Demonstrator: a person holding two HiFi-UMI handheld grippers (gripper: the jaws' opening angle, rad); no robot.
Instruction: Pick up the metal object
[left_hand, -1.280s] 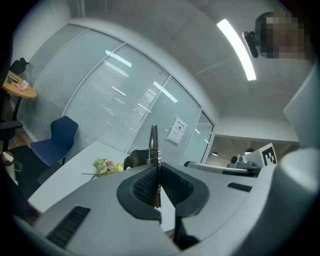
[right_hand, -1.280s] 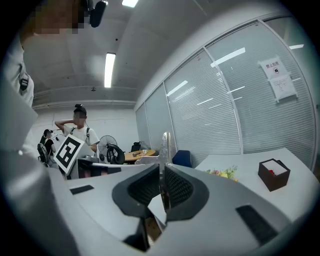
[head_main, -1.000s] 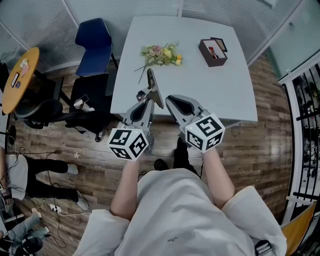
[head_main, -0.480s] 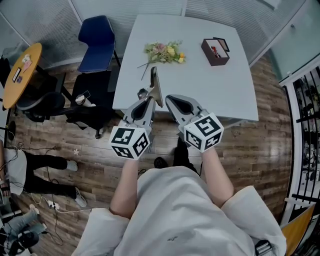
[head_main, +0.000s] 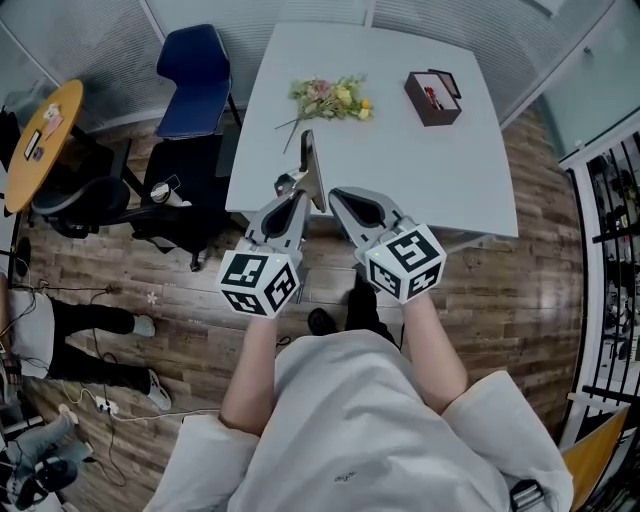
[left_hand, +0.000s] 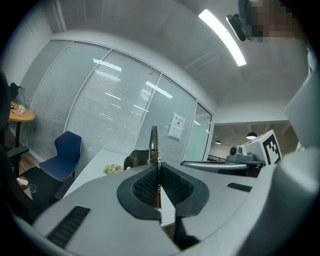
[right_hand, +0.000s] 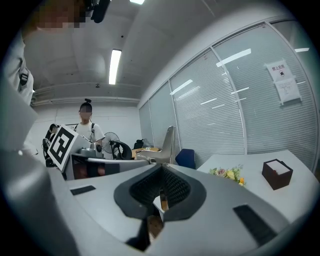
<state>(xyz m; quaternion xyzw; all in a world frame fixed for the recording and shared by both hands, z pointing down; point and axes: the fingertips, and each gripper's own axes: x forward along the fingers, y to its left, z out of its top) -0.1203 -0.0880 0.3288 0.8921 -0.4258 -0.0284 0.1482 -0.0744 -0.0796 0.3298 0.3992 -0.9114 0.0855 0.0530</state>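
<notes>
A slim flat metal strip stands upright over the near edge of the white table. My left gripper is shut on its lower end. In the left gripper view the strip rises out of the closed left gripper. My right gripper hovers just to the right of it, shut with nothing between its pads. From the right gripper view the strip shows to the left, beyond the closed right gripper.
A bunch of flowers and a dark open box lie on the far half of the table. A blue chair, a black office chair and a round wooden table stand at the left. A person stands in the background.
The left gripper keeps its hold on the metal strip. Both grippers stay almost where they were; the table has slid slightly up in the head view.
</notes>
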